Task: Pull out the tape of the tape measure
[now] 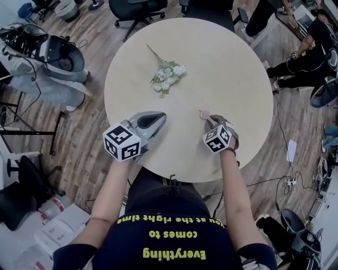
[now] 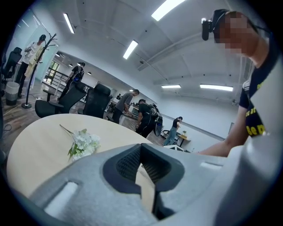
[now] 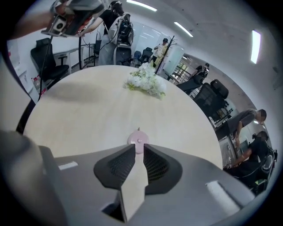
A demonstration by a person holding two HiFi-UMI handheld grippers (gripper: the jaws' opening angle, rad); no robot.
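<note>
A small round pink tape measure (image 1: pixel 204 114) lies on the round pale table (image 1: pixel 232 63), near its front right. My right gripper (image 1: pixel 207 118) is right behind it. In the right gripper view the jaw tips (image 3: pixel 138 152) pinch the near edge of the tape measure (image 3: pixel 139 140); its far half and a small tab show past them. My left gripper (image 1: pixel 154 120) rests on the table to the left, apart from the tape measure. In its own view the jaws (image 2: pixel 141 151) are shut with nothing between them. No pulled-out tape is visible.
A bunch of white artificial flowers (image 1: pixel 168 75) lies mid-table, also in the gripper views (image 2: pixel 84 143) (image 3: pixel 146 83). Office chairs (image 1: pixel 138 9) and people (image 1: pixel 311 50) stand around the table. Equipment and cables (image 1: pixel 50 52) cover the wooden floor at the left.
</note>
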